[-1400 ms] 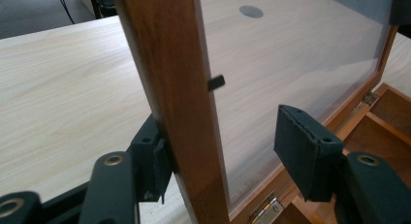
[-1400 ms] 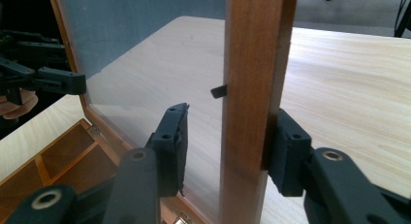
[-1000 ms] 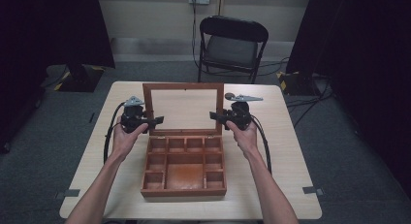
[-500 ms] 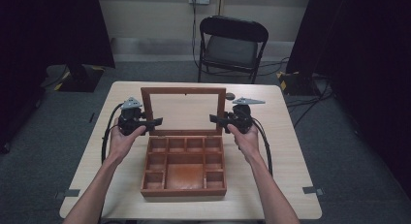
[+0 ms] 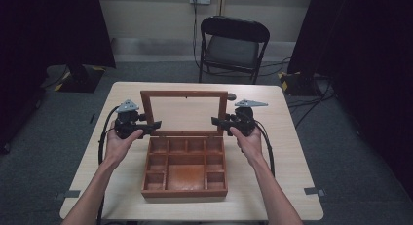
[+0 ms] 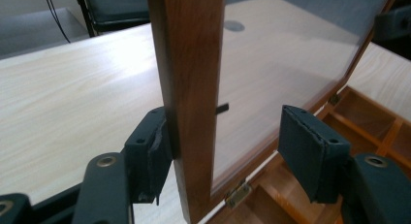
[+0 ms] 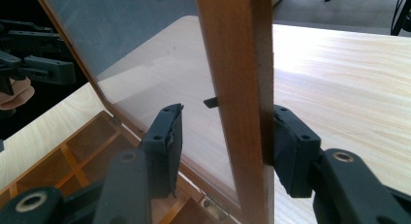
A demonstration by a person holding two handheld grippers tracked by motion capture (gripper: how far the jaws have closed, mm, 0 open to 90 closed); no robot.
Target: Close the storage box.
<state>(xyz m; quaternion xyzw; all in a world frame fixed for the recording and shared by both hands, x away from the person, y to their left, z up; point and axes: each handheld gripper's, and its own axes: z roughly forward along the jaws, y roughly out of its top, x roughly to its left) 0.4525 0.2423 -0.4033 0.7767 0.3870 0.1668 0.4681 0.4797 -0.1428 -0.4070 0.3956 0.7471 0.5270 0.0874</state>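
My left fingers (image 6: pixel 223 158) and right fingers (image 7: pixel 225 153) straddle the box lid (image 5: pixel 184 95) side rails, spread; I'd close evenly before tilting

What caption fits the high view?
Two handheld grippers flank the upright glass lid of an open wooden box.

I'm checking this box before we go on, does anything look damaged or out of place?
Nothing stands out. The wooden box sits square on the table, its glass lid upright, compartments bare, hinges seemingly intact. Both tongs straddle the lid's side rails.
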